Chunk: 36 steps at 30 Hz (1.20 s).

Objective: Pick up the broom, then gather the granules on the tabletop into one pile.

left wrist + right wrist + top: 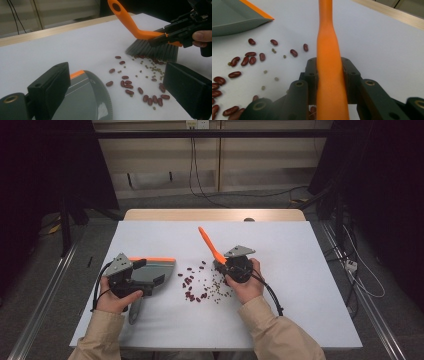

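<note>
High view: right gripper (226, 265) clamps the orange brush (209, 243), left gripper (145, 279) grips the dustpan (160, 270); short, low strokes should herd beans (192, 282) toward its lip.

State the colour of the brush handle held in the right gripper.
Bright orange. The brush handle shows best in the right gripper view, clamped by the right gripper.

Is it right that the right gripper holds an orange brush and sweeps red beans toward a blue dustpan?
Not quite. The dustpan is grey with an orange edge, not blue, as the high view shows. The rest holds: the right gripper is shut on the orange brush, whose bristles sit at the red beans beside the dustpan.
</note>
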Each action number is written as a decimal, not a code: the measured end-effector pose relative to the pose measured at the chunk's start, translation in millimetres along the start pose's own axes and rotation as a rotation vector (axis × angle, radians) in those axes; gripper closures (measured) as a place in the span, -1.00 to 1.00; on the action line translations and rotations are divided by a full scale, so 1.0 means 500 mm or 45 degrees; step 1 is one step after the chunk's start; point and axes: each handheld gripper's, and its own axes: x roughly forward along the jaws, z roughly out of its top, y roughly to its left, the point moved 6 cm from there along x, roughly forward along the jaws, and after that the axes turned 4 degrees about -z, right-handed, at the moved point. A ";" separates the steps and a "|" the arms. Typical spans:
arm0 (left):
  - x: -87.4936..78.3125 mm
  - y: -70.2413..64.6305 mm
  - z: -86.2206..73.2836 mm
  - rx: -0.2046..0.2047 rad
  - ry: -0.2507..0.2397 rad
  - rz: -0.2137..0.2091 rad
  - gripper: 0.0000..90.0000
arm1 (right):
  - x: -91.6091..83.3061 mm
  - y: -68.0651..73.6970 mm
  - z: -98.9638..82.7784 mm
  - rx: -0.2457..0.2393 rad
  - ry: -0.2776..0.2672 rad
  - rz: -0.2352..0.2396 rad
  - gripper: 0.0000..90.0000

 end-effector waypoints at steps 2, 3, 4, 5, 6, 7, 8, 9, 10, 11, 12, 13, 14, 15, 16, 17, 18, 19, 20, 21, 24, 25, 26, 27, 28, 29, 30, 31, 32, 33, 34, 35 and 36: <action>0.000 0.000 0.000 -0.001 0.001 0.000 -0.83 | 0.001 0.005 0.001 -0.014 -0.004 0.004 0.58; 0.000 0.000 0.000 -0.003 0.000 -0.001 -0.83 | 0.001 0.007 0.001 -0.013 -0.001 0.001 0.58; 0.000 0.000 0.000 -0.002 -0.001 0.000 -0.83 | 0.001 0.009 0.002 -0.014 -0.001 0.004 0.58; 0.000 0.000 0.000 -0.003 -0.001 0.000 -0.83 | 0.001 0.010 0.002 -0.013 -0.003 0.007 0.58; 0.000 0.000 -0.001 0.000 0.002 -0.001 -0.83 | 0.001 0.010 0.002 -0.016 -0.001 0.007 0.58; 0.000 0.000 0.000 -0.001 -0.001 -0.002 -0.83 | 0.001 0.011 0.002 -0.016 -0.001 0.008 0.58; 0.001 -0.001 -0.001 -0.003 -0.001 -0.002 -0.83 | 0.001 0.011 0.002 -0.014 -0.001 0.011 0.58; 0.001 0.000 -0.001 0.006 0.001 -0.001 -0.83 | 0.001 0.011 0.002 -0.016 0.001 0.010 0.58; 0.001 0.000 -0.001 0.006 0.004 -0.001 -0.83 | 0.000 0.012 0.003 -0.021 0.000 0.018 0.58; 0.002 0.000 -0.002 0.002 0.008 -0.001 -0.83 | 0.000 0.014 0.003 -0.021 0.001 0.024 0.58; 0.002 0.001 -0.003 0.004 0.011 0.000 -0.83 | 0.000 0.016 0.004 -0.023 -0.001 0.027 0.58; 0.002 0.001 -0.003 0.001 0.008 0.000 -0.83 | 0.000 0.018 0.004 -0.023 0.000 0.029 0.58; 0.001 0.000 -0.003 -0.001 0.008 -0.001 -0.83 | 0.000 0.019 0.004 -0.027 0.001 0.027 0.58; 0.001 0.000 -0.004 -0.002 0.006 -0.002 -0.84 | 0.000 0.019 0.004 -0.027 0.000 0.028 0.58; 0.001 0.000 -0.006 -0.004 0.004 -0.004 -0.84 | 0.001 0.018 0.005 -0.019 -0.002 0.033 0.58; 0.001 0.000 -0.008 -0.007 0.010 -0.004 -0.84 | 0.001 0.016 0.005 -0.012 -0.001 0.034 0.58; 0.001 0.001 -0.010 -0.011 0.010 -0.005 -0.84 | 0.001 0.016 0.005 -0.009 -0.001 0.037 0.59; 0.001 0.001 -0.012 -0.024 0.004 -0.007 -0.84 | 0.001 0.015 0.005 -0.005 0.000 0.038 0.58; -0.001 0.002 -0.015 -0.022 0.010 -0.008 -0.84 | 0.001 0.016 0.005 -0.008 0.000 0.036 0.58; -0.001 0.003 -0.018 -0.025 0.011 -0.003 -0.84 | 0.001 0.016 0.005 -0.015 -0.001 0.039 0.58; -0.004 0.004 -0.026 -0.045 0.008 -0.010 -0.85 | 0.000 0.018 0.005 -0.017 -0.001 0.043 0.58; -0.006 0.005 -0.029 -0.054 0.008 -0.012 -0.85 | 0.000 0.018 0.005 -0.018 0.000 0.041 0.58; -0.006 0.004 -0.032 -0.062 0.003 -0.014 -0.85 | -0.001 0.018 0.005 -0.018 0.001 0.049 0.58; -0.006 0.005 -0.035 -0.059 0.005 -0.014 -0.86 | -0.001 0.018 0.005 -0.019 0.004 0.050 0.58; -0.007 0.005 -0.039 -0.061 0.008 -0.017 -0.86 | -0.002 0.019 0.005 -0.020 0.005 0.047 0.58; -0.008 0.006 -0.042 -0.068 0.006 -0.018 -0.86 | -0.003 0.019 0.005 -0.021 0.007 0.052 0.58; -0.010 0.008 -0.045 -0.070 0.007 -0.013 -0.86 | -0.003 0.020 0.004 -0.018 0.007 0.056 0.58; -0.011 0.009 -0.048 -0.079 0.002 -0.008 -0.87 | -0.003 0.020 0.004 -0.024 0.009 0.055 0.59; -0.012 0.010 -0.051 -0.085 -0.006 -0.007 -0.87 | -0.004 0.021 0.005 -0.031 0.011 0.055 0.59; -0.013 0.012 -0.053 -0.083 -0.005 -0.009 -0.87 | -0.004 0.021 0.005 -0.026 0.011 0.062 0.58; -0.014 0.013 -0.055 -0.086 -0.004 -0.004 -0.87 | -0.004 0.022 0.005 -0.026 0.013 0.066 0.58; -0.015 0.013 -0.056 -0.089 -0.006 0.001 -0.87 | -0.005 0.022 0.005 -0.033 0.016 0.064 0.58; -0.016 0.013 -0.057 -0.087 -0.006 0.000 -0.87 | -0.005 0.022 0.005 -0.037 0.015 0.064 0.58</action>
